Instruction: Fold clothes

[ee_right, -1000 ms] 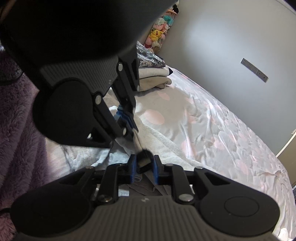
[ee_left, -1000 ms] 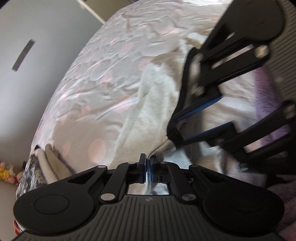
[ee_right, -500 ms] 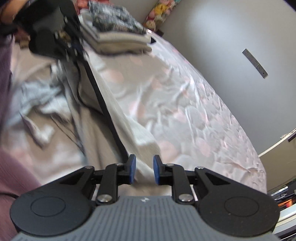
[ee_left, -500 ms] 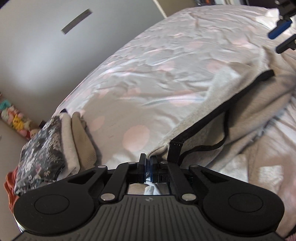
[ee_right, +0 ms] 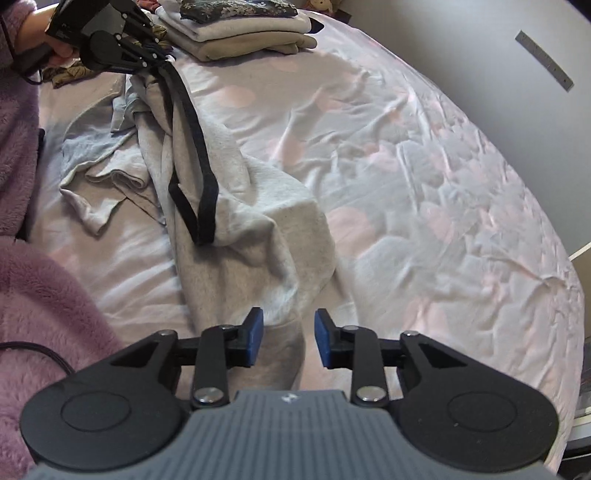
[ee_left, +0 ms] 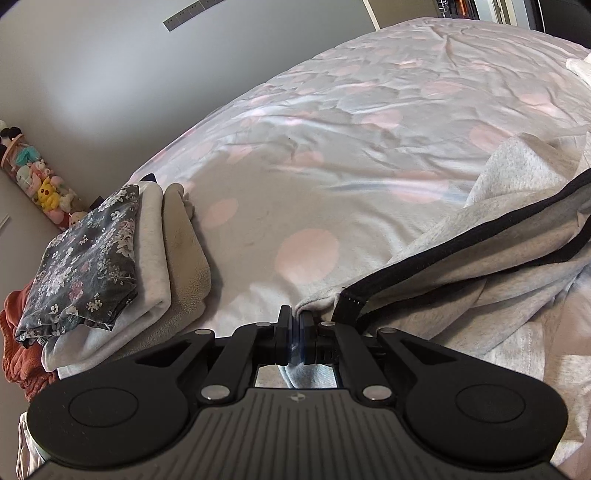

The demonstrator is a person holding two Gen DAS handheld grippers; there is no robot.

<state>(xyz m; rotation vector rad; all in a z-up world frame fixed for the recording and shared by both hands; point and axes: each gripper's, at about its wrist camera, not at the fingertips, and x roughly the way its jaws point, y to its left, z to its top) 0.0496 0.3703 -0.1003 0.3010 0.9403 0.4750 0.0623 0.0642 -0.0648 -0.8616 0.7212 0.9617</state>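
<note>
A light grey garment with black trim lies stretched along the spotted bedspread. My left gripper is shut on one corner of it, just beside the black trim's end. In the right wrist view the left gripper shows at the top left, holding that end up, with the grey garment and its black strap trailing down from it. My right gripper hovers over the garment's near end. Its jaws are opening and the pads touch nothing; the cloth lies under the gap.
A stack of folded clothes with a dark floral piece on top sits at the bed's far corner, also visible as the stack. A crumpled pale blue garment lies beside the grey one. A purple fleece sleeve fills the left. Plush toys line the wall.
My right gripper let go near the left one, drew away along the grey garment to its far end, and its jaws widened. The left gripper rolled and kept its hold on the corner.
</note>
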